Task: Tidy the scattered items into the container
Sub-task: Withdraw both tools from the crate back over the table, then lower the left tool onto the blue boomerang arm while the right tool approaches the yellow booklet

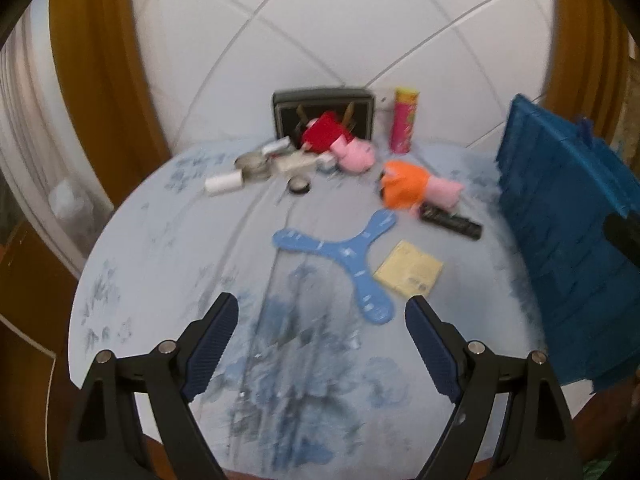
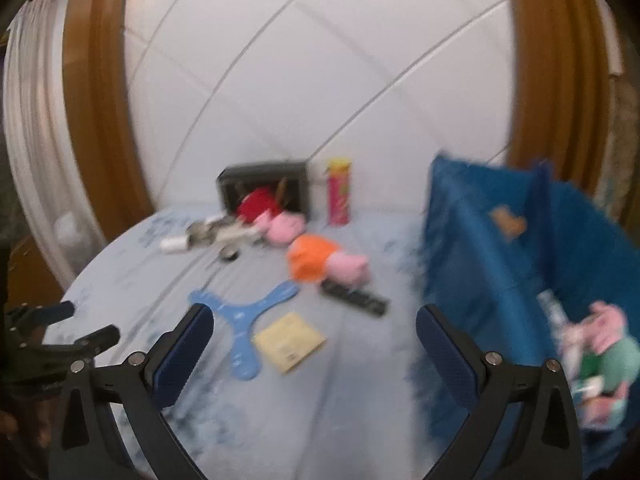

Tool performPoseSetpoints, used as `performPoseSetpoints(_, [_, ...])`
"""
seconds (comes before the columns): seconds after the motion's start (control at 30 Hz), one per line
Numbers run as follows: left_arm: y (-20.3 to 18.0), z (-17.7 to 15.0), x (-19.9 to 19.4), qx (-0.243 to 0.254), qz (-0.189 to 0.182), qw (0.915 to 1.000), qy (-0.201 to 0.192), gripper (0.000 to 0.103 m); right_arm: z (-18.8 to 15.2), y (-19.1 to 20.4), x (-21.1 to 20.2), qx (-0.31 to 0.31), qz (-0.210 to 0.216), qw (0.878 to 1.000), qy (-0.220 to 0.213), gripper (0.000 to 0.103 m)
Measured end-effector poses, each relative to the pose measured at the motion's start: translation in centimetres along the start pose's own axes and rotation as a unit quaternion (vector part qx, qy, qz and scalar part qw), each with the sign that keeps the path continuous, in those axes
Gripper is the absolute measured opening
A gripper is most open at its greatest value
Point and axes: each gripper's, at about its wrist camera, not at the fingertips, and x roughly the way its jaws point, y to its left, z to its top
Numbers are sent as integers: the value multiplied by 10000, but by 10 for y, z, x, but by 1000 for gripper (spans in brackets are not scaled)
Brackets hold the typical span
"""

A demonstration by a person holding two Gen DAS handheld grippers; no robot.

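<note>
A blue plastic crate (image 1: 560,240) stands at the table's right; the right wrist view (image 2: 500,264) shows a pig plush in green (image 2: 608,348) inside it. On the table lie a blue three-armed boomerang (image 1: 344,256) (image 2: 240,316), a yellow notepad (image 1: 410,268) (image 2: 290,340), a black bar (image 1: 450,220), an orange-dressed pig plush (image 1: 416,186) (image 2: 324,262) and a red-dressed pig plush (image 1: 340,140). My left gripper (image 1: 322,316) is open and empty above the near table. My right gripper (image 2: 314,324) is open and empty, near the crate's left wall.
At the back stand a black box (image 1: 324,110) and a pink and yellow can (image 1: 404,120). A white roll (image 1: 224,182), a metal tin (image 1: 254,164) and small jars lie at the back left. The round table (image 1: 160,280) has a pale blue cloth. The left gripper's fingers (image 2: 96,338) show at the right view's left edge.
</note>
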Motion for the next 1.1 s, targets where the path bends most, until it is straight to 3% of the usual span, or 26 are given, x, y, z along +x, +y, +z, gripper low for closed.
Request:
performPoseSetpoints(0.23, [23, -9, 57, -175, -43, 9987, 481, 86, -26, 20, 80, 11, 54, 9952, 973, 103])
performPoseSetpoints(0.43, [10, -1, 117, -236, -40, 9960, 855, 86, -41, -1, 143, 89, 57, 9888, 1490, 103])
performPoseSetpoints(0.57, [-10, 6, 170, -336, 75, 9934, 1090, 82, -45, -21, 180, 77, 92, 9854, 1699, 103])
performPoseSetpoints(0.63, [-19, 9, 195, -360, 90, 9918, 1226, 69, -48, -34, 202, 57, 126, 9833, 1812, 103])
performPoseSetpoints(0.83, [-51, 13, 263, -297, 112, 9899, 1380, 69, -62, -60, 257, 128, 134, 9802, 1971, 103])
performPoseSetpoints(1.07, [-70, 9, 318, -229, 39, 9861, 1646, 70, -79, -70, 294, 51, 204, 9763, 2152, 103])
performPoseSetpoints(1.1, [-69, 8, 318, -273, -20, 9879, 1527, 70, -80, -71, 297, 61, 217, 9761, 2163, 103])
